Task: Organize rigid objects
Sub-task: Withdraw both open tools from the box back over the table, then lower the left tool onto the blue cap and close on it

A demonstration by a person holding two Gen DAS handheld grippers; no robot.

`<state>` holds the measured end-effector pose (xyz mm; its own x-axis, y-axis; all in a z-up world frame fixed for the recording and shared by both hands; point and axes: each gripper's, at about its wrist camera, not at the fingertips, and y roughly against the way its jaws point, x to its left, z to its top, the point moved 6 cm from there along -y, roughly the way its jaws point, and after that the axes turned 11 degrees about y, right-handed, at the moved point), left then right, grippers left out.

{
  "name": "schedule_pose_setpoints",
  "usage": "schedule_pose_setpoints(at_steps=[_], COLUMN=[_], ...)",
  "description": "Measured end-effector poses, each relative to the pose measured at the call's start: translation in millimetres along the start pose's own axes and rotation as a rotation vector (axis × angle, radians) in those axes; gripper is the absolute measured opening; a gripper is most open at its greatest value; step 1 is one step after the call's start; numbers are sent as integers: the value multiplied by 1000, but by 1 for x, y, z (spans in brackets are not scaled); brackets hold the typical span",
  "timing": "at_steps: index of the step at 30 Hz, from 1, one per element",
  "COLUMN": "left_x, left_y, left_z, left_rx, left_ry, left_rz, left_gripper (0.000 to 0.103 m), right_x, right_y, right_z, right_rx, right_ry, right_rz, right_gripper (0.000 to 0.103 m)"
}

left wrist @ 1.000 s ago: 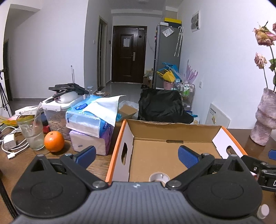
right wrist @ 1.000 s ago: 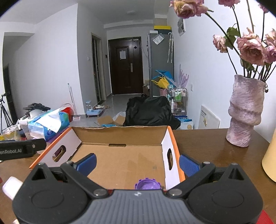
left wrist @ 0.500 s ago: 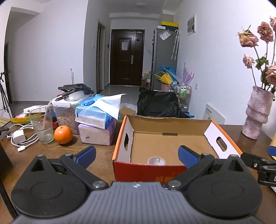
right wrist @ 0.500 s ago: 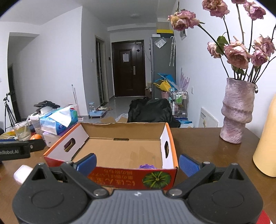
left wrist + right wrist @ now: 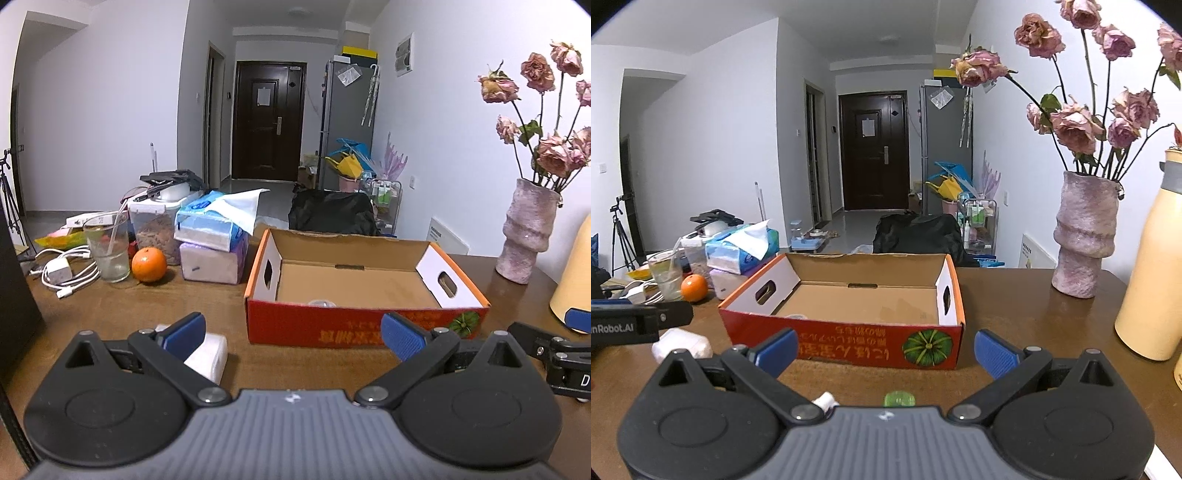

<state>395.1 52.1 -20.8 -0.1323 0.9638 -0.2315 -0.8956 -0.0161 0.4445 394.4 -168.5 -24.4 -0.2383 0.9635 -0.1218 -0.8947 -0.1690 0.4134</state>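
Both hand-held grippers, left point(image 5: 291, 334) and right point(image 5: 884, 350), gape empty before the open red cardboard box point(image 5: 846, 334). The white rounded plastic case point(image 5: 207, 354) lies on the brown worktop point(image 5: 110, 306), beside the left fingertip, nearer that side.

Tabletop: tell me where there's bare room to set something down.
Bare wood lies between the cardboard box and the vase, and in front of the orange. Crowded: the left end, around the glass and tissue packs.
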Motion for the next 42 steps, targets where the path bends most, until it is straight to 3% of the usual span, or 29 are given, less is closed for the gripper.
schedule_pose_setpoints(at_steps=[20,42], left_x=[8,36], left_y=[72,79], left_z=[-52,-124], left_rx=[32,169], left_ry=[-22,-51], left_rz=[1,63], left_gripper=[103,103], right_x=[11,15], right_y=[76,95], right_z=[-49,-100], right_rx=[6,86], right_ry=[36,-1], right_rz=[-4,19], right_gripper=[103,103])
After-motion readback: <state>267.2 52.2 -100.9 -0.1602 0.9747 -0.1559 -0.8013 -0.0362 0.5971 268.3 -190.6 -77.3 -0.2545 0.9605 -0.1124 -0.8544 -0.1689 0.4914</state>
